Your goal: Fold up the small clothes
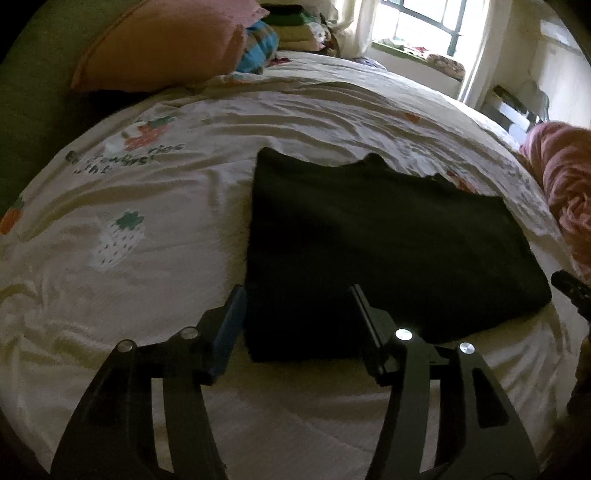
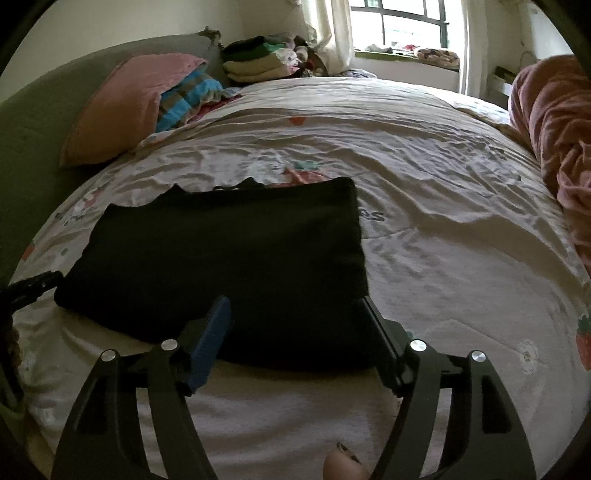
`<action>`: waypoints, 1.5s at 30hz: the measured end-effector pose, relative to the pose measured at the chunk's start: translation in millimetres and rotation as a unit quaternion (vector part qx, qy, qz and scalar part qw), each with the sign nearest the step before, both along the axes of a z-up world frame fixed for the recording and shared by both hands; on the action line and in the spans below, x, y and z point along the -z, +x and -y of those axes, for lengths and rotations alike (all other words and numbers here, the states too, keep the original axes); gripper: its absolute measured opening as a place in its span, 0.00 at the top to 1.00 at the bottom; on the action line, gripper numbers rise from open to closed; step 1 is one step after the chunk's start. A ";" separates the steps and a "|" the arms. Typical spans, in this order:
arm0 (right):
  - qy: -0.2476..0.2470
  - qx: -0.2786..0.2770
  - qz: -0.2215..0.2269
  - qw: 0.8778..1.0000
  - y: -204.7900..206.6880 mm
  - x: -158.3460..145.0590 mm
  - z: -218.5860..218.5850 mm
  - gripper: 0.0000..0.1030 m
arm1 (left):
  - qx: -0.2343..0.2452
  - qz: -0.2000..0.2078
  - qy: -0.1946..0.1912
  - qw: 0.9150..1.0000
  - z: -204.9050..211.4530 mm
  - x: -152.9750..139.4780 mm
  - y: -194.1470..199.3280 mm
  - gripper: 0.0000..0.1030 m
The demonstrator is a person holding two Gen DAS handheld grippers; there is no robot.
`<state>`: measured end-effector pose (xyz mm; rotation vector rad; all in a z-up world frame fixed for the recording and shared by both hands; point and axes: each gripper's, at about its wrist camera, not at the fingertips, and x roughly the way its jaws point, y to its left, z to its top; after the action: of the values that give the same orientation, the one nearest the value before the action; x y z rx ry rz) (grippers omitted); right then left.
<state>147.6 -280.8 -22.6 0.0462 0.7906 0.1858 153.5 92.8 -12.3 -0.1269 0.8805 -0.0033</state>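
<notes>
- Daylight from a barred window [image 2: 404, 26] falls on a bed covered by a crumpled white sheet printed with strawberries [image 1: 147, 229].
- Beyond both claws, a folded black garment of soft cloth [image 1: 373, 247] lies flat on the sheet.
- Left claw [image 1: 299, 295] hovers at the garment's near left corner, its fingers apart with nothing pressed between them.
- Right claw [image 2: 295, 306] hovers at the garment's near right corner, spread wide and gripping nothing.
- Far beyond the claws, a pink pillow [image 2: 122, 107] leans on a green headboard [image 2: 29, 122], beside stacked folded clothes [image 2: 258, 59].
- Right of the right claw lies a bunched pink blanket [image 2: 554, 129].
</notes>
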 end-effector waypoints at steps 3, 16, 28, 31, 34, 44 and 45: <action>0.001 0.008 -0.009 1.000 0.7 4.9 5.6 0.32 | -0.023 -0.007 -0.016 1.000 -16.5 3.7 -1.1 0.50; 0.055 0.036 -0.048 0.997 13.2 26.0 25.2 0.32 | -0.056 -0.048 -0.143 0.987 -41.5 33.5 17.6 0.46; 0.083 0.058 -0.045 0.994 10.2 28.7 48.5 0.92 | -0.025 -0.039 -0.157 0.987 -29.9 29.4 9.3 0.90; 0.070 0.054 -0.047 0.995 6.5 31.5 47.5 0.92 | -0.021 -0.037 -0.146 0.988 -29.1 27.7 5.4 0.89; 0.041 0.052 -0.049 0.997 5.7 35.9 42.0 0.92 | -0.018 -0.042 -0.124 0.991 -27.0 29.6 3.8 0.88; 0.043 0.062 -0.055 0.996 1.7 41.4 46.5 0.87 | -0.018 -0.046 -0.087 0.995 -24.7 28.7 -2.7 0.76; 0.043 0.064 -0.056 0.995 1.2 41.2 46.6 0.82 | -0.019 -0.047 -0.087 0.995 -24.4 29.4 -3.2 0.76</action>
<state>148.8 -327.5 -63.8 0.1885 0.8885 0.0961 150.3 117.1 -41.7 -0.3084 0.9717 -0.0386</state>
